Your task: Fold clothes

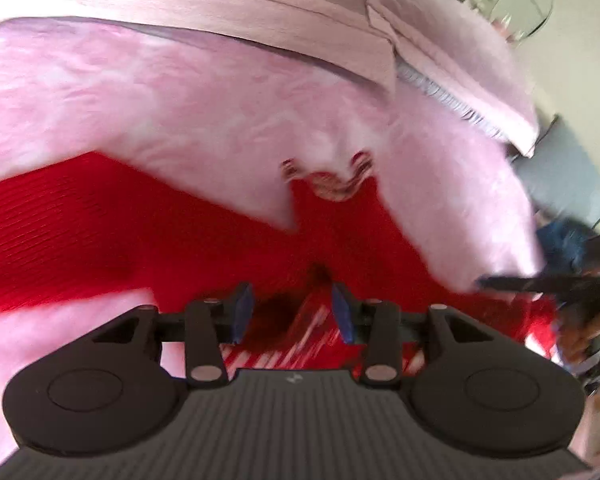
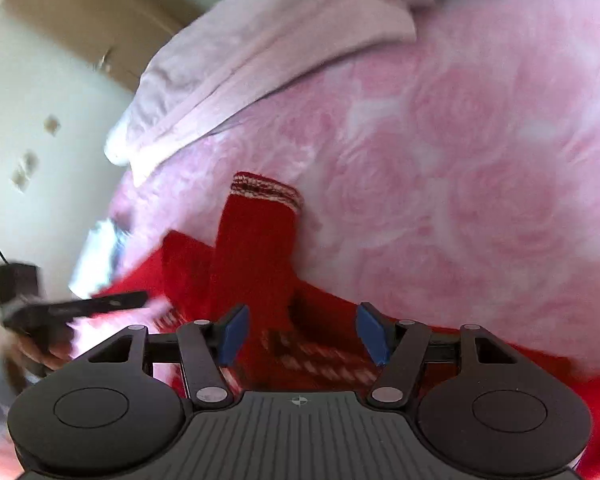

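We see the red sweater [image 2: 256,248] on the pink bed [image 2: 460,184], sleeve folded over (partly folded, we judge); left gripper [image 1: 292,312] and right gripper [image 2: 300,334] both spread, grasping nothing.

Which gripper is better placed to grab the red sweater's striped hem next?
Probably the left gripper: its open jaws closely straddle a raised fold of the red sweater at the hem. The right gripper is open wider over flatter fabric.
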Available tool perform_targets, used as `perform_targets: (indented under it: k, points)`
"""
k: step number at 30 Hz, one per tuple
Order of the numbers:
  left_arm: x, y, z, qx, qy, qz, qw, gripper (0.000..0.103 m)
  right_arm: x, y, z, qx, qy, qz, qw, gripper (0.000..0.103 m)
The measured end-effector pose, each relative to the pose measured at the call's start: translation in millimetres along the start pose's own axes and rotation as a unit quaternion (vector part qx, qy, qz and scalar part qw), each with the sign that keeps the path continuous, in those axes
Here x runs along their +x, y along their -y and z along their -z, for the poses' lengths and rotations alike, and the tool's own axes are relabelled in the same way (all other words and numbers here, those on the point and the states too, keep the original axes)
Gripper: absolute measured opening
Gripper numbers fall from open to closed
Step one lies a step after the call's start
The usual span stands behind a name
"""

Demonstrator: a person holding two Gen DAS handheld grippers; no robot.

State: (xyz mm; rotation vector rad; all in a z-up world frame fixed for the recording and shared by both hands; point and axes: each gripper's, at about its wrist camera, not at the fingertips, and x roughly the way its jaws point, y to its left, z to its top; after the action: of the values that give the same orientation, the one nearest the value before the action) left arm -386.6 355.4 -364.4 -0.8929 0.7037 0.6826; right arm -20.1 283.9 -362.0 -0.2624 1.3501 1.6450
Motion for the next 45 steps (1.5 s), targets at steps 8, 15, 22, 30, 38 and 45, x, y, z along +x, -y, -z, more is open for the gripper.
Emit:
perform_targets:
  k: [8,15,22,30,38,45]
  points:
    - [50.9,11.1,-28.2,-0.006,0.005,0.053,0.9985,0.001,72.0,34.5,-20.8,0.146,-0.037,-0.096,0.984,0.008]
    - [42.7,63.2,-138.6,0.093,0.171,0.1,0.9757,0.002,-13.9,-5.4,-125.6,-0.033,0.17,-0.048,0.984,0.006]
    - [100.3,102.7,-197.6,0.145,0.19,-0.08,0.9677,0.03,-39.3,-0.9,-223.6,-0.087,0.294,0.2,0.931,0.07]
    - [90.8,26.4,-77.1,0.083,0.065,-0.158,0.9818,0.027,-82.1,92.4,-58.8,0.054,0.159,0.24,0.956,0.069]
    - [16.8,4.0,16.9,-0.048,0.008,-0.181,0.9822,0.027,-188.6,144.8,120.5,0.362,0.208,0.228,0.88,0.069]
    - [-3.6,29.5,46.2,-0.037,0.005,-0.175,0.9838,0.027,-258.4,193.1,209.2,0.616,0.44,0.127,0.641,0.069]
